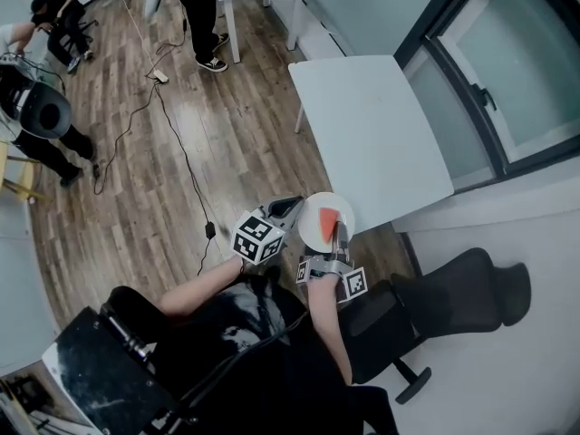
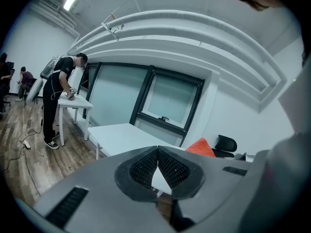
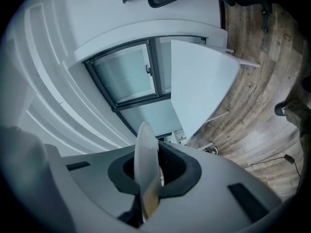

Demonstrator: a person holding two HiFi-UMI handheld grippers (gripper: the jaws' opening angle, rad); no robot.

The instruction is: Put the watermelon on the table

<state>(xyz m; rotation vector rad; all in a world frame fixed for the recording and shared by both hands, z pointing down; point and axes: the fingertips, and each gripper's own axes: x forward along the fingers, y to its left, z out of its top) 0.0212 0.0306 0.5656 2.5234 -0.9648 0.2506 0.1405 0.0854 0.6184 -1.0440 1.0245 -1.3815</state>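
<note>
No legible text, labels or numbers, black-and-white square markers on left cube (image 1: 257, 237), right cube (image 1: 354, 284)

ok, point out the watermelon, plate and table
watermelon (image 1: 323, 223), head view, middle of the red slice
plate (image 1: 344, 207), head view, bare white rim beside the slice
table (image 1: 367, 125), head view, middle of the bare white top

Grey left tool (image 1: 288, 207) and right tool (image 1: 341, 236) bear black-and-white marker cubes (image 1: 258, 236); clothing (image 1: 249, 329) black.
</note>
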